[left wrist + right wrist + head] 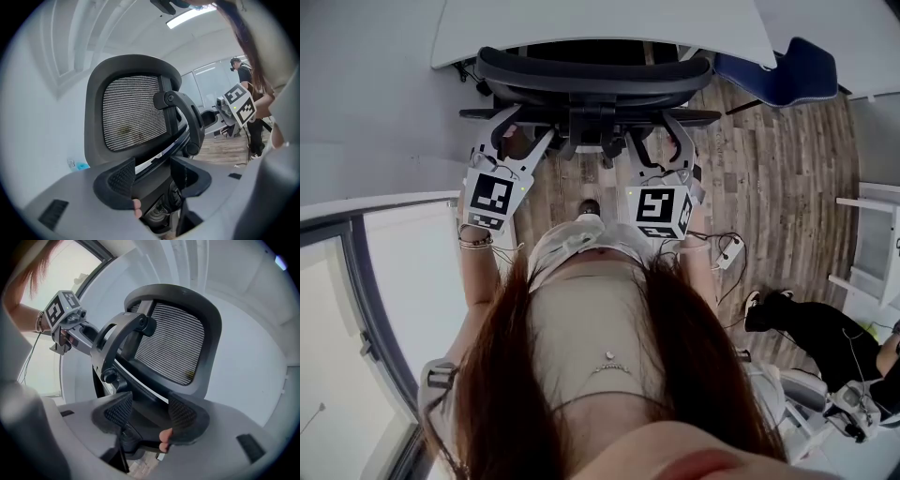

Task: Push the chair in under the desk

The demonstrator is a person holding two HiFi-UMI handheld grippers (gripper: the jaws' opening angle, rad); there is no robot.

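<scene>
The left gripper (525,131) is at the rear of the chair (595,75), low on its left side. In the left gripper view the left gripper (152,176) has its jaws spread, with a dark part of the chair's (136,112) lower back frame between them; whether the pads actually press on it I cannot tell. The chair faces the white tabletop (600,33). Its backrest lies just at the near edge and the seat is out of sight beneath, so it looks already most of the way in. The right gripper (656,141) mirrors the left on the other side of the back. In its own view the right gripper (150,411) also has its jaws set apart, either side of the same dark frame, below the mesh of the chair (173,348). Judging by this, the step in hand is the push itself, near its end, with both grippers braced on the back. The next move calls for an even forward shove from both sides so the chair rolls straight on the wooden floor (778,178) and does not swing. It should stop once the backrest or arms meet the tabletop edge. The spread jaws could slip off the frame if the push goes off line.
</scene>
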